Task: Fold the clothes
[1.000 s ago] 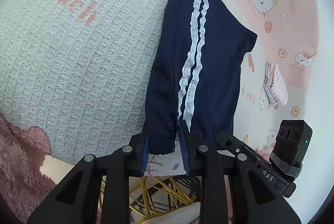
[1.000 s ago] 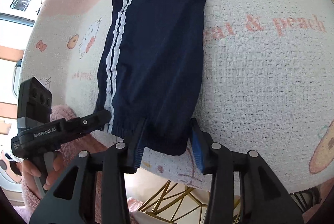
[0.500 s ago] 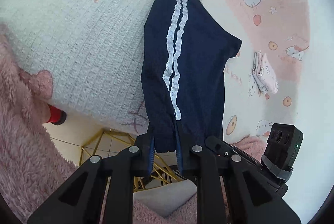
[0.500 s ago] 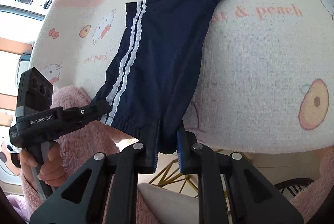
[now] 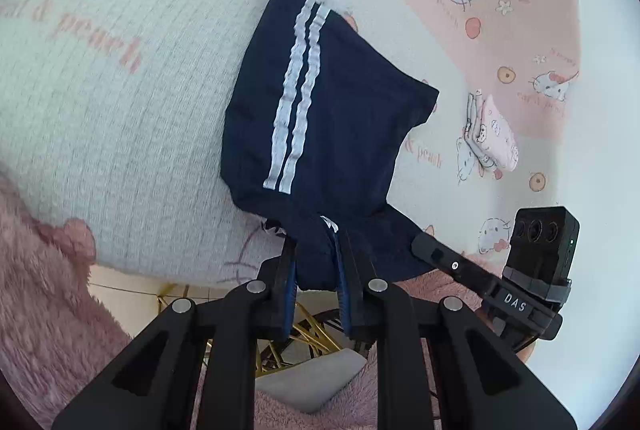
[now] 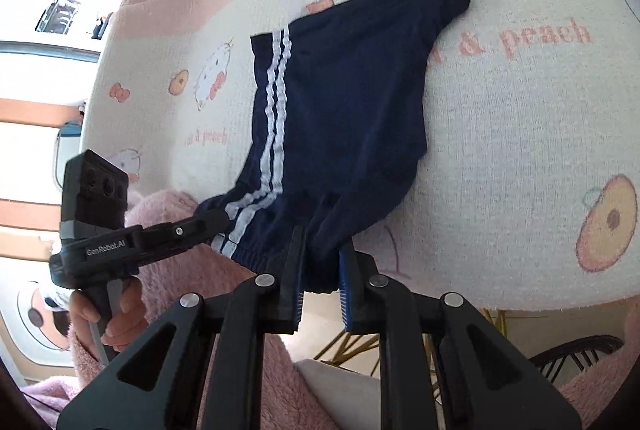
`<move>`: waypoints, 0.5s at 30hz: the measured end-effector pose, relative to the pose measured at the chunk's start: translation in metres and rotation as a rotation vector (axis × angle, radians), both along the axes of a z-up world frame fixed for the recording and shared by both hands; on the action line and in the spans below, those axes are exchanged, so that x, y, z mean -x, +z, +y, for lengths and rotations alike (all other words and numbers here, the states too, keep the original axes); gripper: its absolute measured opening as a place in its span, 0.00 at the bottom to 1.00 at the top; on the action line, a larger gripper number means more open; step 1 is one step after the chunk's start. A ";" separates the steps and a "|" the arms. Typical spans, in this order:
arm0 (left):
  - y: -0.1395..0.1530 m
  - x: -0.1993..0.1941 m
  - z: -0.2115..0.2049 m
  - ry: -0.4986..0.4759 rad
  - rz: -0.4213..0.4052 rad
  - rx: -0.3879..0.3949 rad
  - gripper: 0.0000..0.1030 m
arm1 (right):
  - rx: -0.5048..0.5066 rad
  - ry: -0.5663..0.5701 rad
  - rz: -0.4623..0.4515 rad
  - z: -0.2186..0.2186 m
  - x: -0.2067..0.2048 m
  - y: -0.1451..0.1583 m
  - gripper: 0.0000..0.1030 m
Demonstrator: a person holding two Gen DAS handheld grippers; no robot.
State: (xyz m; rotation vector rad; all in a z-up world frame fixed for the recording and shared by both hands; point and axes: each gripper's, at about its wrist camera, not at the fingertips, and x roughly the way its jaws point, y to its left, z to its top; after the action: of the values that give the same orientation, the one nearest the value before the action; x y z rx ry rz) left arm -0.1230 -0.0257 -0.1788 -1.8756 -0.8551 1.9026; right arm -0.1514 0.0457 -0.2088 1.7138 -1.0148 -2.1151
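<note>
**Navy shorts pinched at the near edge by both tools**

Item: navy shorts (image 5: pixel 344 117), dark blue fabric with two wavy white stripes (image 5: pixel 294 117) running down one side seam. The elastic waistband (image 6: pixel 256 256) is gathered at the near edge. The far end tapers to a narrow hem lying flat. The cloth is mostly smooth, with creases fanning out from the two grip points. The near portion is raised off the surface; the far portion rests on it.

Location: on a waffle-textured blanket (image 5: pixel 120 133), cream and pink, printed with cartoon cats, peaches and the words "& peach". The shorts lie close to the blanket's near edge.

Left tool (image 5: pixel 316 266): jaws have just been closing, now narrow, pads clamped on a bunched fold of the shorts beside the stripes.

Right tool (image 6: pixel 322 262): jaws have just been closing, now narrow, pads clamped on the waistband edge away from the stripes.

Each tool appears in the other's view, at the same near edge. A hand (image 6: pixel 108 322) in a fluffy pink sleeve (image 6: pixel 168 213) holds the left tool's handle.

Surroundings: a small folded pink-print cloth (image 5: pixel 494 137) lies on the blanket, well apart from the shorts. Gold metal frame legs (image 5: pixel 304 334) show below the blanket's edge.
</note>
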 end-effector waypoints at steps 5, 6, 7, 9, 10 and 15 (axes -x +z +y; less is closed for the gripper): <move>-0.009 0.059 0.001 0.009 0.007 0.017 0.26 | -0.047 -0.033 0.034 0.005 0.055 0.006 0.15; -0.014 0.071 0.001 0.010 0.004 0.029 0.31 | -0.064 -0.047 0.028 0.007 0.067 0.003 0.17; -0.017 0.081 -0.001 0.015 0.008 0.038 0.40 | -0.083 -0.063 0.019 0.009 0.079 -0.001 0.25; -0.015 0.092 -0.002 -0.007 0.060 0.078 0.42 | -0.159 -0.068 0.042 0.010 0.091 0.002 0.31; -0.011 0.095 -0.002 -0.029 0.100 0.112 0.42 | -0.198 -0.070 0.054 0.010 0.097 0.004 0.32; -0.005 0.088 0.011 -0.223 0.273 0.269 0.42 | -0.379 0.023 0.172 0.006 0.096 0.016 0.43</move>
State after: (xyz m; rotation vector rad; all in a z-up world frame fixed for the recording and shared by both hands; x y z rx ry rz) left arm -0.2112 -0.0146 -0.1836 -1.7090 -0.3043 2.1449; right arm -0.2473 0.0515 -0.1924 1.6436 -0.5710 -2.5119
